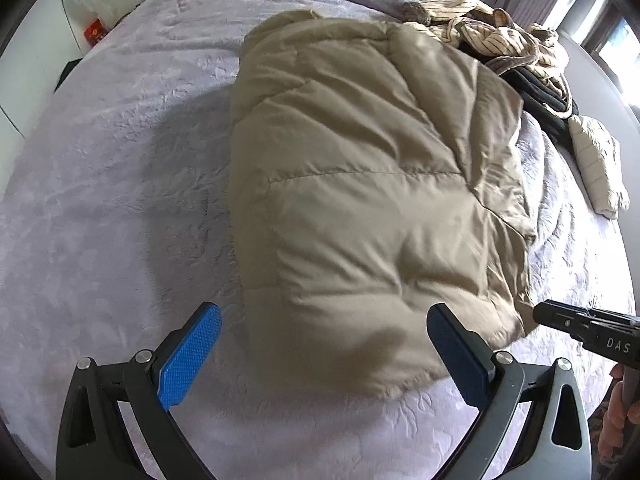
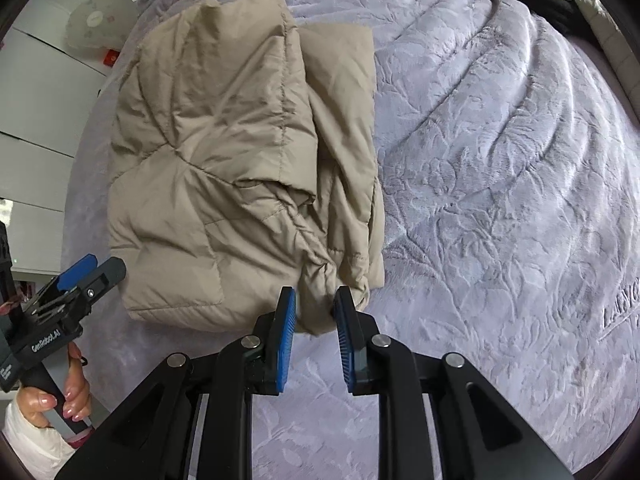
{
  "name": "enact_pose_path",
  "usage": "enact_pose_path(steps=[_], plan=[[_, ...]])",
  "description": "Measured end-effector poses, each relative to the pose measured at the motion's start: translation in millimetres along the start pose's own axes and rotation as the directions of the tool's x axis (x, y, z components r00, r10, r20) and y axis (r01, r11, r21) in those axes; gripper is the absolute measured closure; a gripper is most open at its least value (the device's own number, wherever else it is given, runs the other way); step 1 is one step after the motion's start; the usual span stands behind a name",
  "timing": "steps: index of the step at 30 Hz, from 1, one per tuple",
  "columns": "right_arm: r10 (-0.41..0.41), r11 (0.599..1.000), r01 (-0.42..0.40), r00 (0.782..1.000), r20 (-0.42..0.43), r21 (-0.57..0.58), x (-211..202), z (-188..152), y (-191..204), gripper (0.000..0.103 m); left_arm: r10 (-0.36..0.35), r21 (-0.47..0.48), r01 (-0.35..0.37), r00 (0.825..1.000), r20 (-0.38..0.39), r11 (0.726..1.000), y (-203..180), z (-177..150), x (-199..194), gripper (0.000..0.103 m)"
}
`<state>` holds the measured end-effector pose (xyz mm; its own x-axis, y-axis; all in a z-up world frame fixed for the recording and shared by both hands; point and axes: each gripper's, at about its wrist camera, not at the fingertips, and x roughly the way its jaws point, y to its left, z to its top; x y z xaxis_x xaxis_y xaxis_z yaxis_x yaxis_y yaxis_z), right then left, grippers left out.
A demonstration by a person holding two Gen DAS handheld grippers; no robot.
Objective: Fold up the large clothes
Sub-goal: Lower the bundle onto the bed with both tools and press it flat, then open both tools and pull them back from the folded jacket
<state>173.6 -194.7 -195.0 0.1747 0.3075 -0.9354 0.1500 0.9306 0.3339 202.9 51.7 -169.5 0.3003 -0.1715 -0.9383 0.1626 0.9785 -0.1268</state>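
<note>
A beige puffer jacket lies folded into a thick bundle on the lilac bed cover. It also shows in the right wrist view. My left gripper is open wide, its blue pads on either side of the jacket's near end, not gripping it. My right gripper is part-closed with a bunched near corner of the jacket between its pads. It shows in the left wrist view at the jacket's right edge. The left gripper shows at the left in the right wrist view.
A heap of striped and dark clothes lies at the far right of the bed, with a folded cream item beside it. A white cabinet and a red box stand left of the bed. The cover spreads to the right.
</note>
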Motion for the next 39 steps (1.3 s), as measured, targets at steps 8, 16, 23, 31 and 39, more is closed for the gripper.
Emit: enact_pose_path(steps=[8,16,23,31,39], plan=[[0.010,1.000,-0.010,1.000,0.011,0.001,-24,-22,19,0.080,0.004,0.012,-0.004,1.000,0.007,1.000,-1,-17,-34,0.000],[0.000,1.000,0.000,1.000,0.029,0.001,-40,-46,49,0.057,0.052,0.017,-0.053,0.997,0.048,0.998,9,-30,-63,0.000],[-0.028,1.000,0.029,0.997,0.078,-0.008,-66,-59,71,0.033,0.092,0.018,-0.096,0.987,0.131,0.995,20,-41,-93,0.000],[-0.103,0.992,0.113,0.979,0.175,-0.049,-95,-63,87,0.014,0.137,-0.014,-0.136,0.985,0.101,0.991,22,-49,-114,0.000],[-0.101,0.991,0.124,0.948,0.302,-0.059,-126,-71,90,0.000,0.155,-0.037,-0.152,0.983,0.096,0.988,8,-60,-137,0.000]])
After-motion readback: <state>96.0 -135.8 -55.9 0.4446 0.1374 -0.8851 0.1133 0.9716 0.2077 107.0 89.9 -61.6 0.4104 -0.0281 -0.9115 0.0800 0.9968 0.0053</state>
